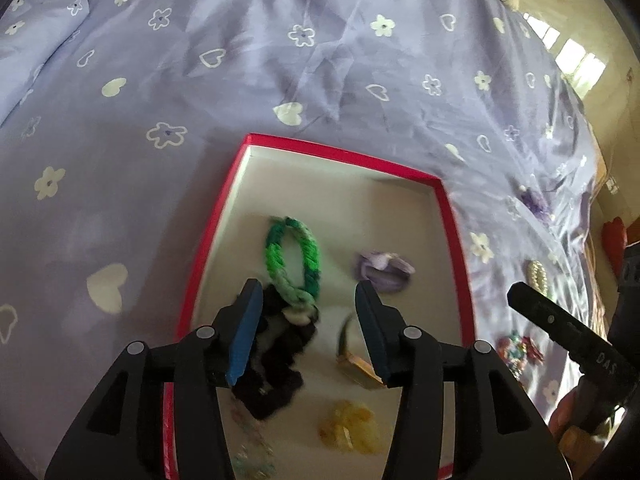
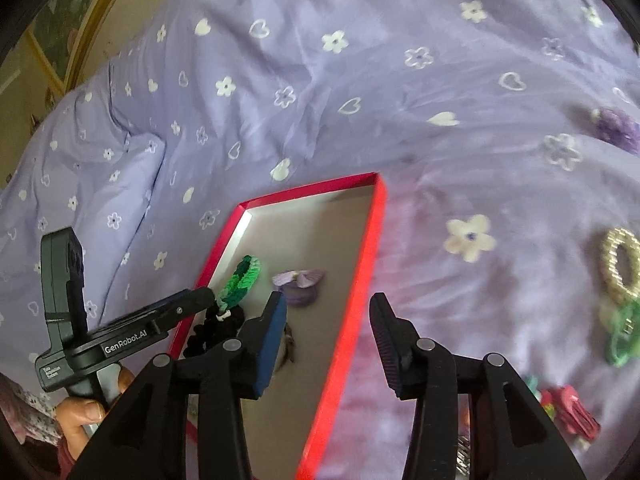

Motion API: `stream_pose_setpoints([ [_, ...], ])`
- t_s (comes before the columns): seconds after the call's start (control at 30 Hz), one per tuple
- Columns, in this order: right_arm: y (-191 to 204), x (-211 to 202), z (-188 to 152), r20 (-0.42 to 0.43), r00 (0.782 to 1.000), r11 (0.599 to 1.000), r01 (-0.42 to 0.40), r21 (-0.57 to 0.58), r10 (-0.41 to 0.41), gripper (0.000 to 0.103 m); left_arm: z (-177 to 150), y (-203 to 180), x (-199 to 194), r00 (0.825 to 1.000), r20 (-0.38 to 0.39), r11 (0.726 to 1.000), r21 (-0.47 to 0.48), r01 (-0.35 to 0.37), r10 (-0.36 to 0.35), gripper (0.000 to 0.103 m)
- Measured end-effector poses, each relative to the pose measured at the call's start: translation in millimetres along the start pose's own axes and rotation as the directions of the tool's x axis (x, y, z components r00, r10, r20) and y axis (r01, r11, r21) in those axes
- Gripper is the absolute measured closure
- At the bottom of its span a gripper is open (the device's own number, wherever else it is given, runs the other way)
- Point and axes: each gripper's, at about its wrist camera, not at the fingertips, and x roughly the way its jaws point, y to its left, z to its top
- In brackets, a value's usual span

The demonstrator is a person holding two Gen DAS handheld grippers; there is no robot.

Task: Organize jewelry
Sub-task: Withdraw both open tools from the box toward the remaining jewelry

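Where bedsheet point(image 1: 320, 60) spreads, red box point(image 1: 352, 156) holds scrunchies point(image 1: 294, 256)

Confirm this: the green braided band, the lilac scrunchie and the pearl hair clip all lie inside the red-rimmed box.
Not quite. The pearl hair clip lies outside, on the purple bedsheet, as the right wrist view shows. The green braided band and the lilac scrunchie do lie inside the red-rimmed box.

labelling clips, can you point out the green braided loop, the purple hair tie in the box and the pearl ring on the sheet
green braided loop point(image 1: 310, 264): left wrist view, right strand.
purple hair tie point(image 1: 386, 274): left wrist view, its middle.
pearl ring point(image 2: 610, 268): right wrist view, left side of the band.
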Motion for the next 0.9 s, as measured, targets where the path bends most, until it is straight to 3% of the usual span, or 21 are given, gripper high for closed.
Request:
stream_pose_setpoints([
  [0.9, -105.9, -103.8, -49.0, 0.079, 0.987, 0.977, 0.123, 0.176, -0.139, 0.056, -39.6, -112.6, -19.1, 0.992, -0.040, 0.977, 0.175, 0.124, -0.119, 0.056],
])
